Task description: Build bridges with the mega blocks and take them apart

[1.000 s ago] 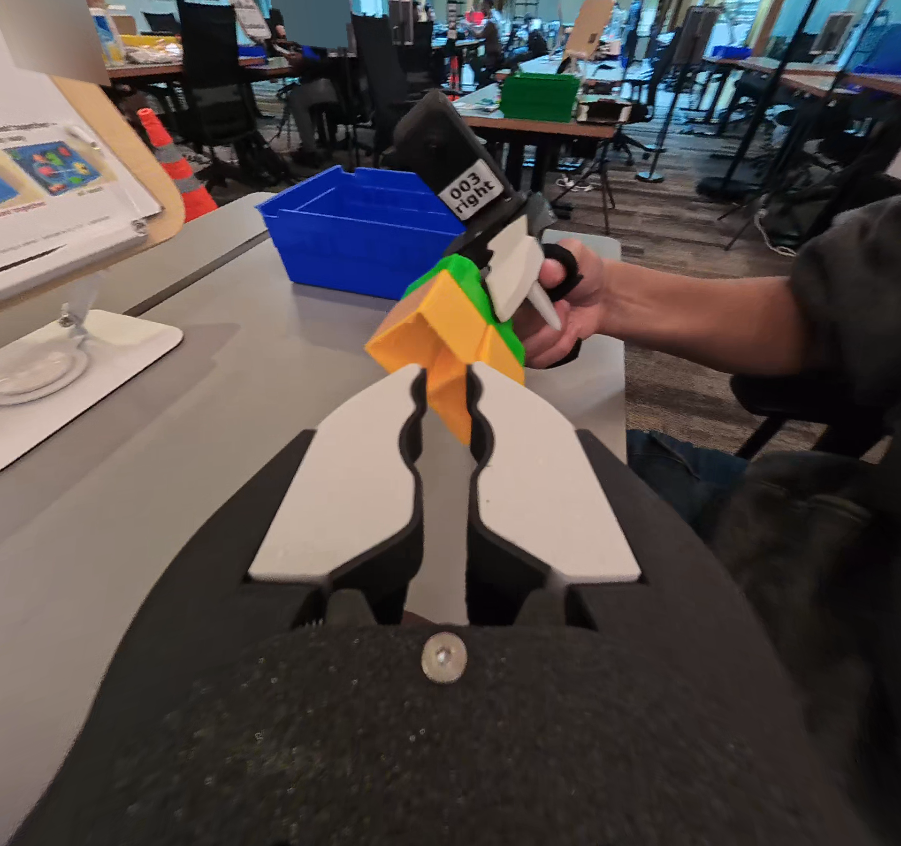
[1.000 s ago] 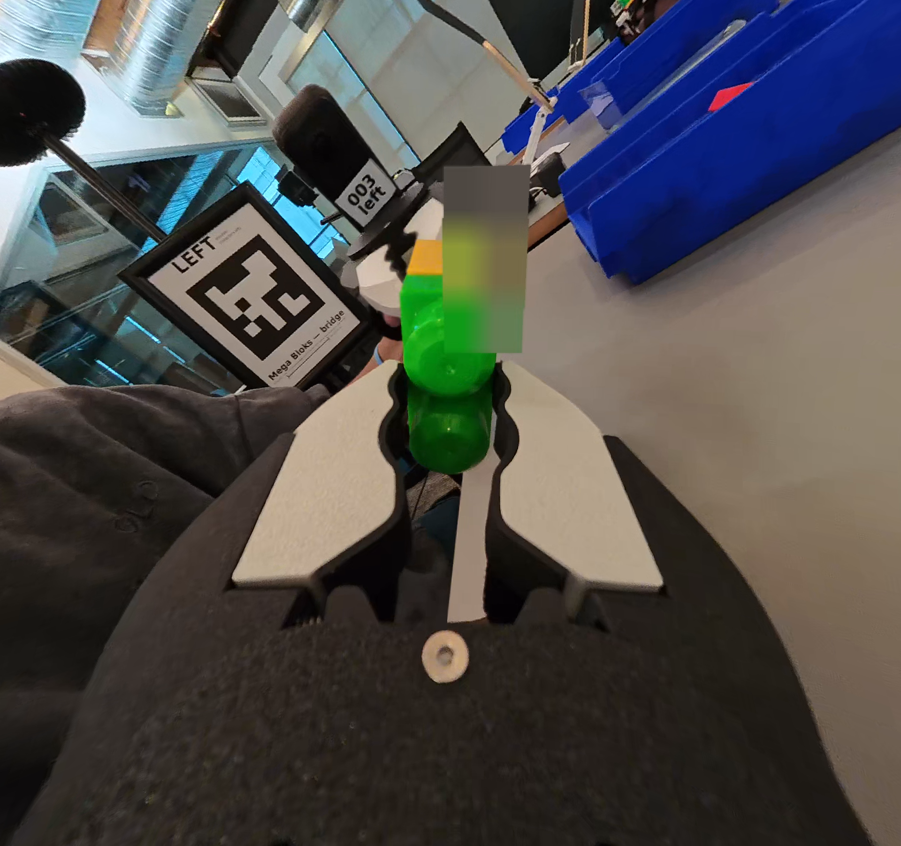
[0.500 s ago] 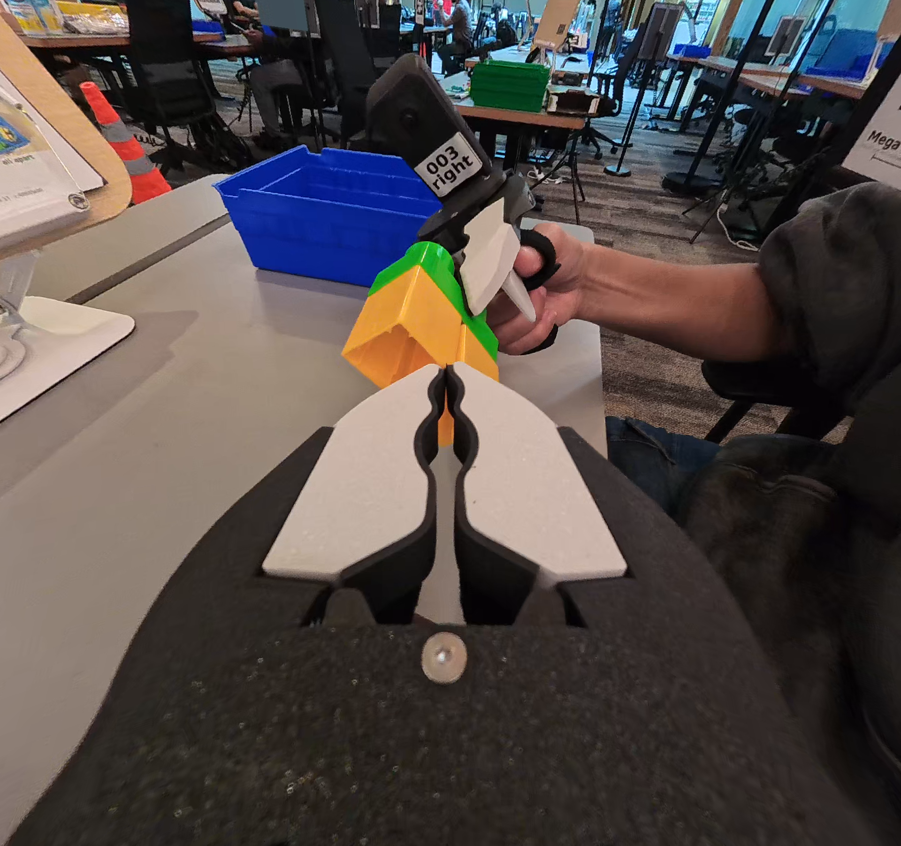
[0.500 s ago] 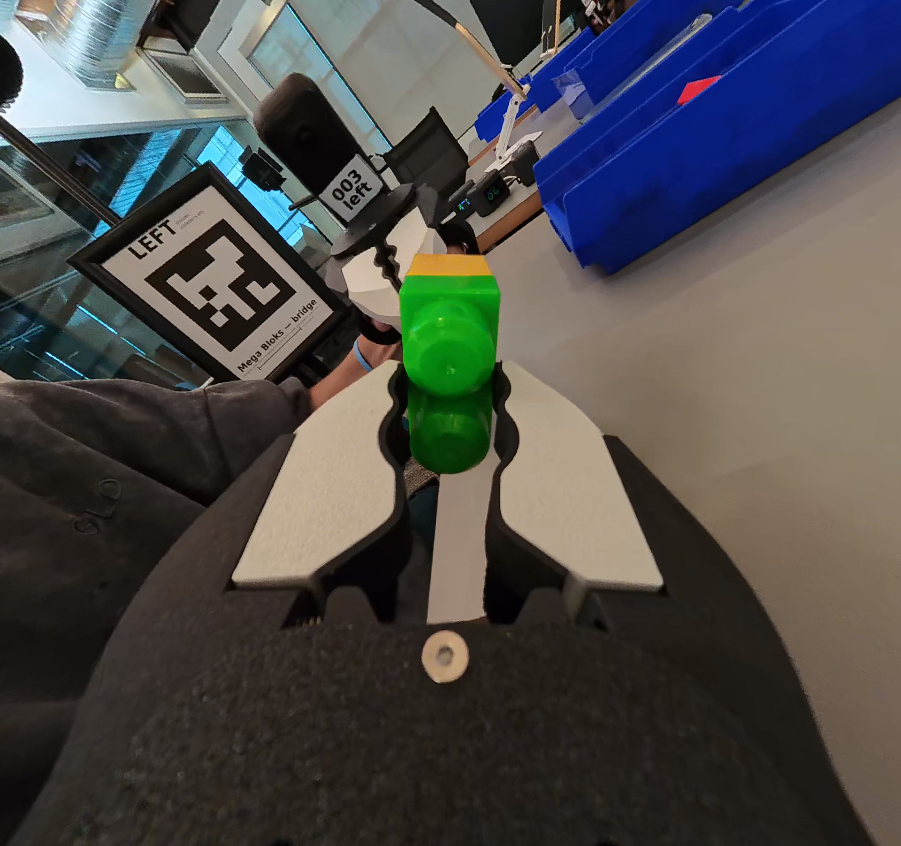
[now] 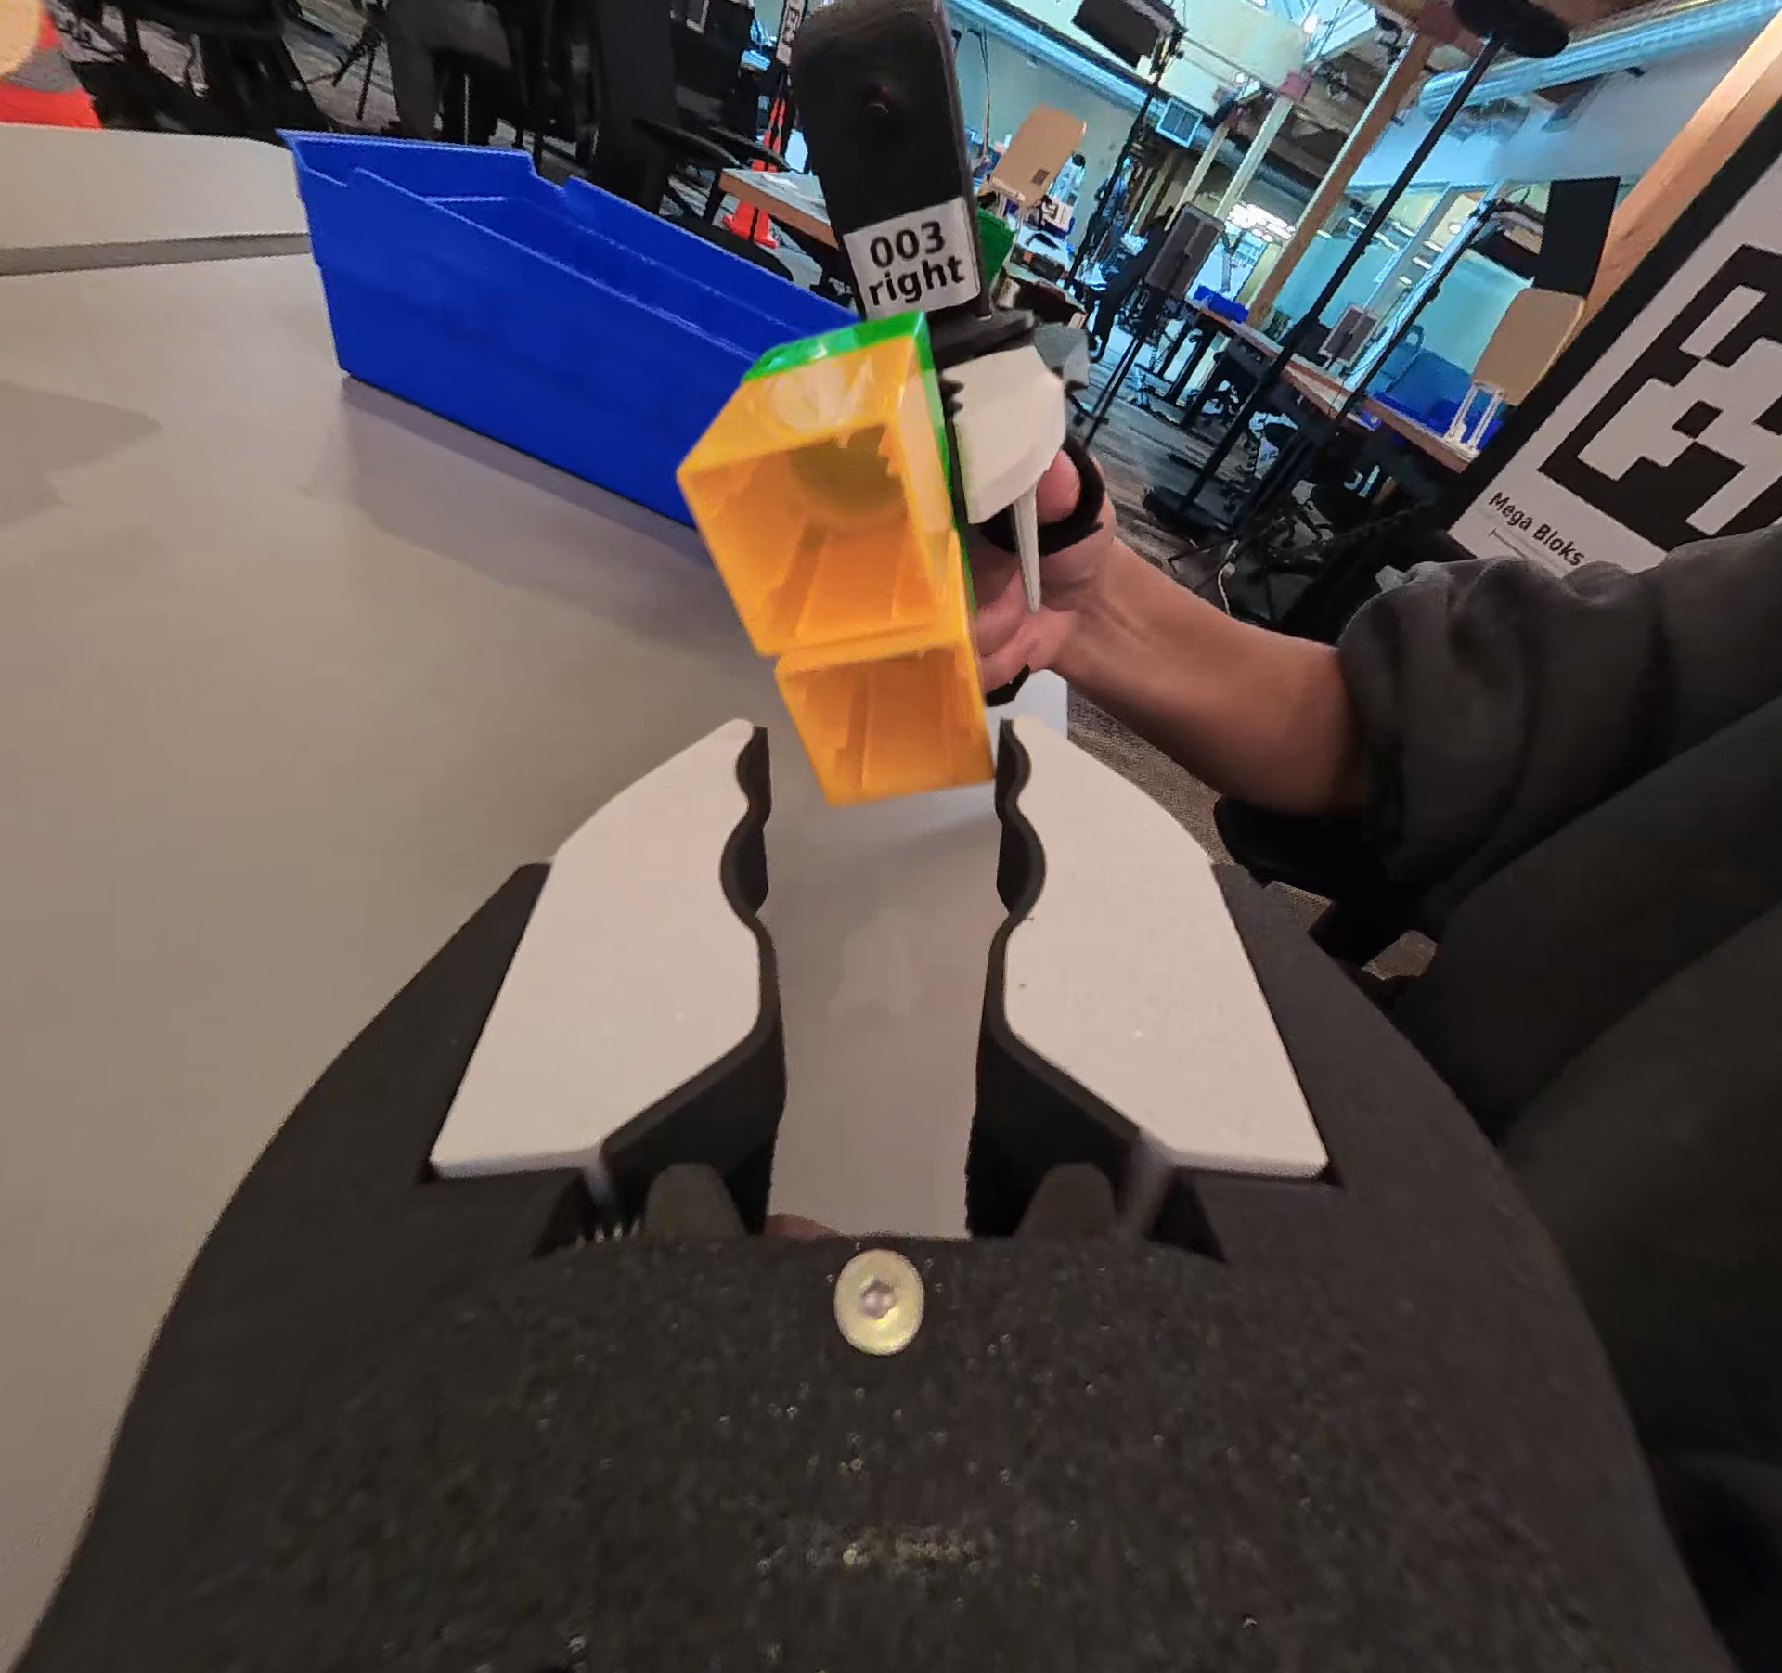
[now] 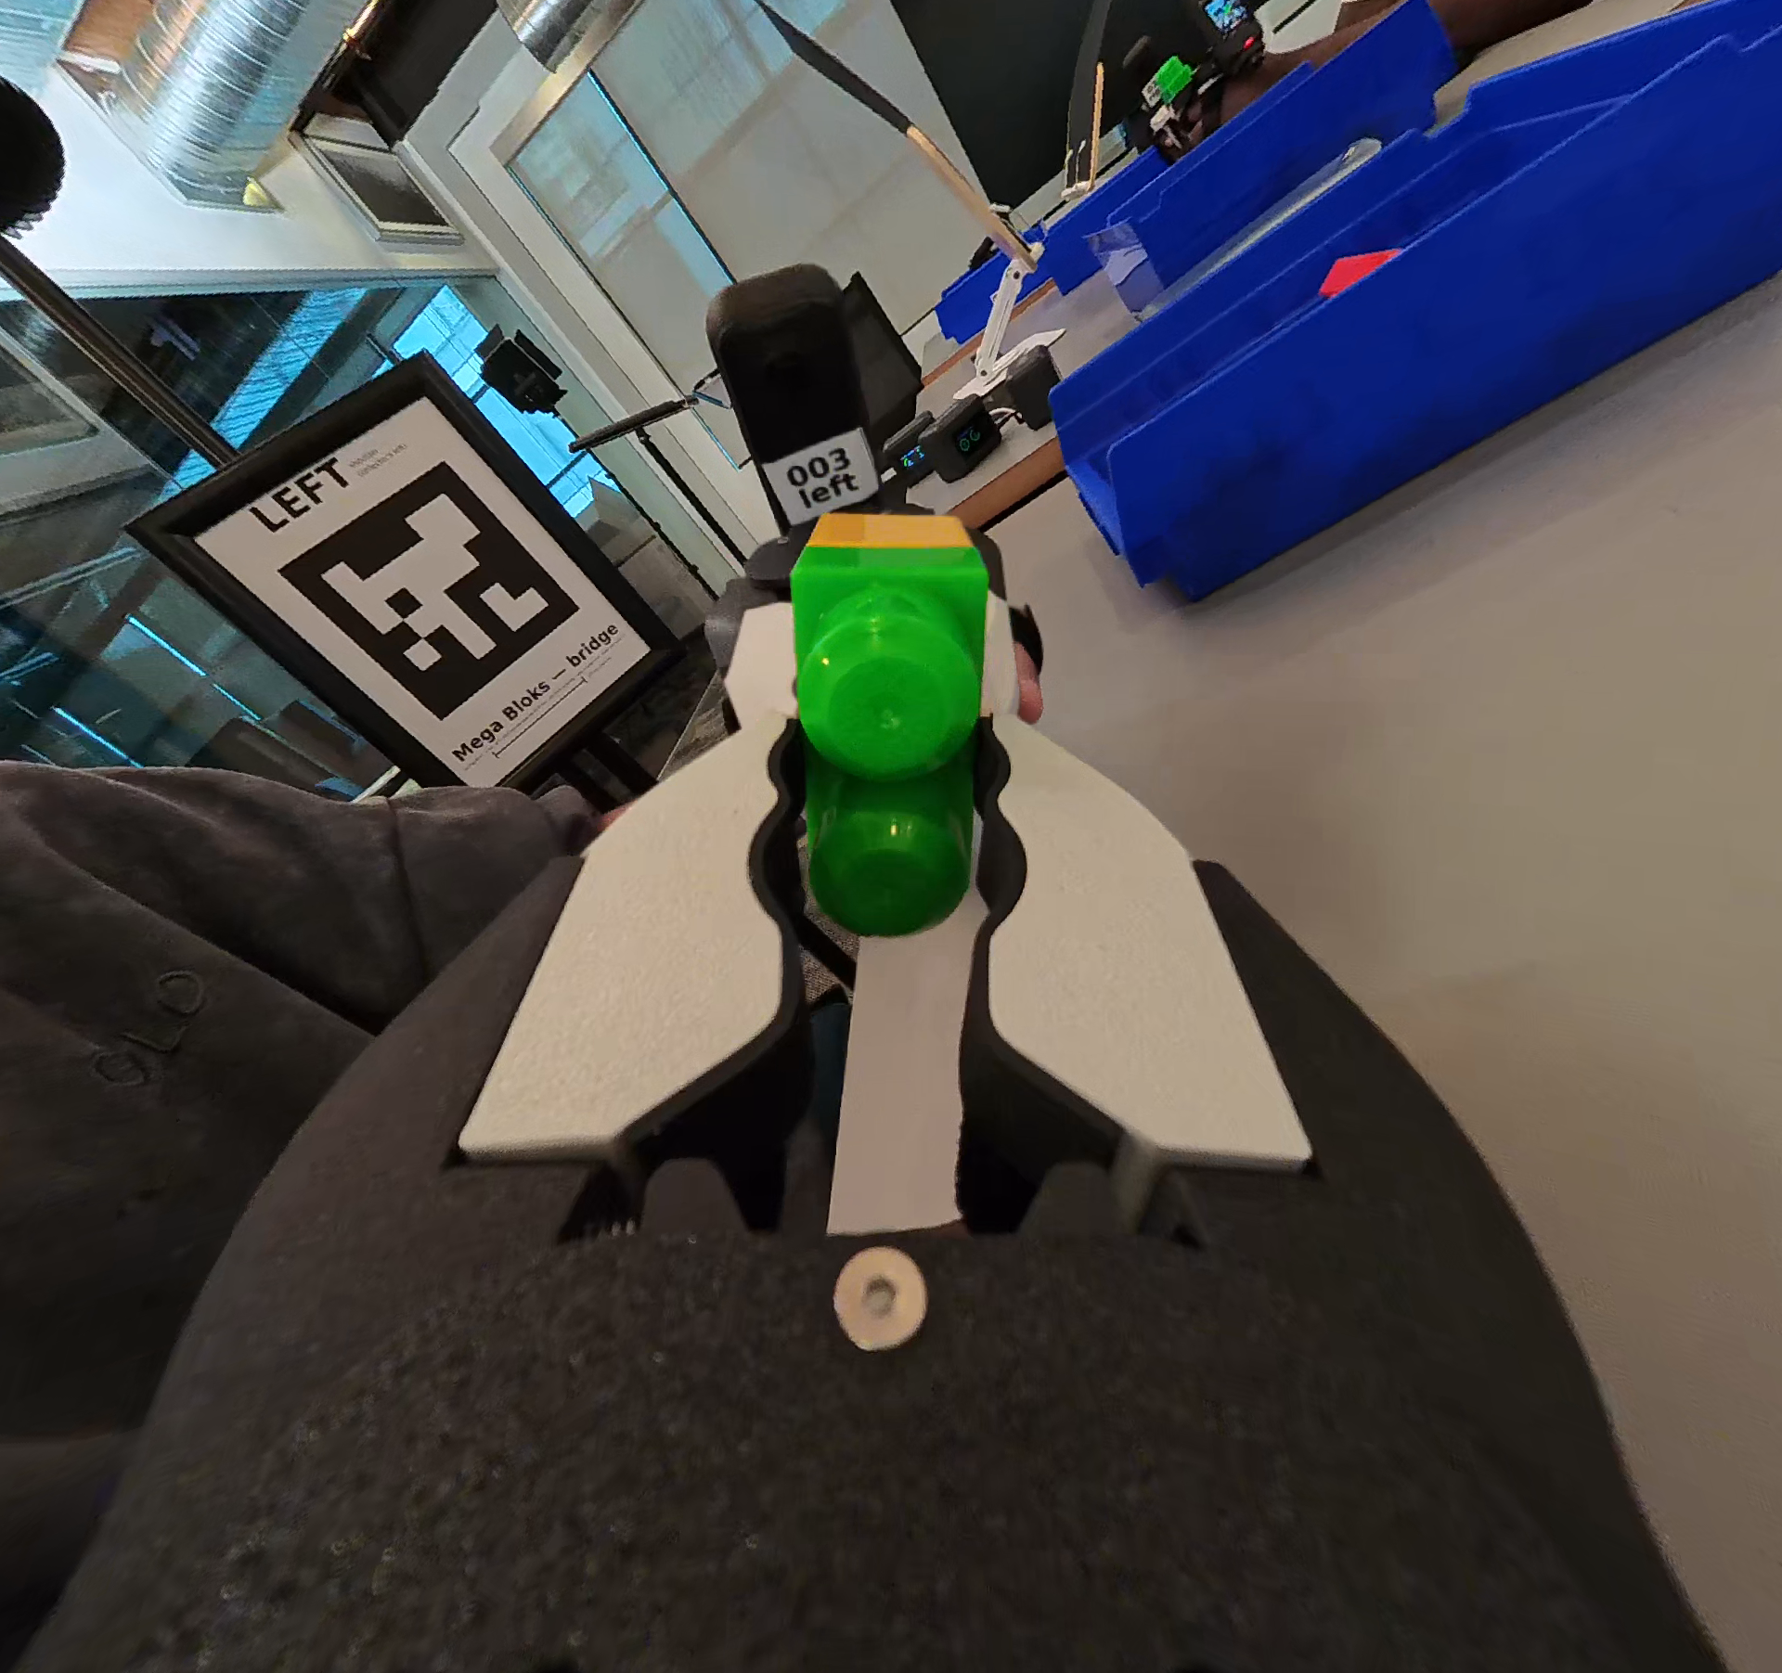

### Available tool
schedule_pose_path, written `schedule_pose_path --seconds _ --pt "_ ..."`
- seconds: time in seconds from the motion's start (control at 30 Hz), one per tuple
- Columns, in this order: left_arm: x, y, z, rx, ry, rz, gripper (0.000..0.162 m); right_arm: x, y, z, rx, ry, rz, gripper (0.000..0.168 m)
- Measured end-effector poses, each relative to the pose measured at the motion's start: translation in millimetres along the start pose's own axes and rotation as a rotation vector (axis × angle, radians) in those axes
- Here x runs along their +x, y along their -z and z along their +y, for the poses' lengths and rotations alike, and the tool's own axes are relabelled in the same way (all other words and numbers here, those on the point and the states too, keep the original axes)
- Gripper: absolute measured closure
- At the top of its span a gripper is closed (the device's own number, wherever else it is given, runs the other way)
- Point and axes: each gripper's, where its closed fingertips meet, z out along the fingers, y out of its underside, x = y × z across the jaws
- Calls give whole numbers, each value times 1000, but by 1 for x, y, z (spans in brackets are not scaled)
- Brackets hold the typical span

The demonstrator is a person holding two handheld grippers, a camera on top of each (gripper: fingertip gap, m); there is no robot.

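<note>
Our right tongs (image 6: pixel 887 817) gripped the green block (image 6: pixel 885 663); the left tongs (image 5: pixel 877 759) stood released beside the orange block (image 5: pixel 849 566). A skewed regrip risked dropping both onto the desk (image 5: pixel 289 663).

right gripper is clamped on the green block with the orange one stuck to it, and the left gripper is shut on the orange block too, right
Not quite. The left gripper is open: in the left wrist view its jaws stand apart, with the orange block just ahead of them, ungripped. The rest holds: the right wrist view shows the right gripper clamped on the green block, with the orange one stuck to it.
</note>
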Motion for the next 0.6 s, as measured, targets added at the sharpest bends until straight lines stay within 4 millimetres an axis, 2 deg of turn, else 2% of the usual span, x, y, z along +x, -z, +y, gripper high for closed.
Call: schedule_pose_path --seconds 0.13,0.43,0.6 --pt "1 -5 -5 20 23 26 123 1 0 1 -5 5 7 134" --pt "0 -10 4 -28 29 44 125 -4 -3 2 -6 21 0 134" --pt "-3 -10 6 -46 31 37 126 0 -4 4 -5 5 -2 134"
